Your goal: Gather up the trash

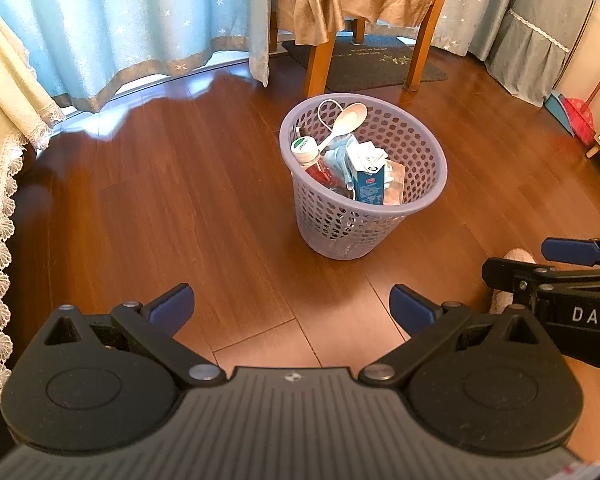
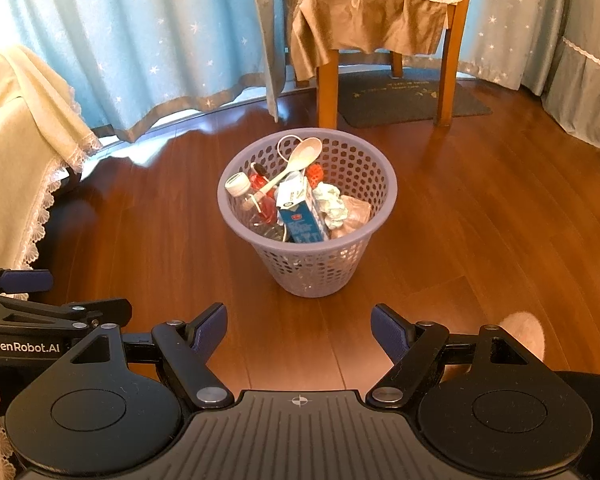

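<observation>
Both tools (image 1: 292, 308) (image 2: 299, 330) gape empty before the full basket (image 2: 236, 200).

The scene was carried by a reddish-brown wooden plank floor (image 2: 480, 216), on which sunlight was reflected near the curtain hems. A lavender perforated wastebasket (image 2: 312, 272) was set upright on the boards, near the middle. Behind it, a wooden chair (image 2: 327, 92) was stood with its front legs on the bare floor, and a dark doormat (image 2: 412, 100) was laid flat beneath its rear legs. A fluffy pink slipper (image 2: 524, 334) was seen on the floor at the right.
</observation>
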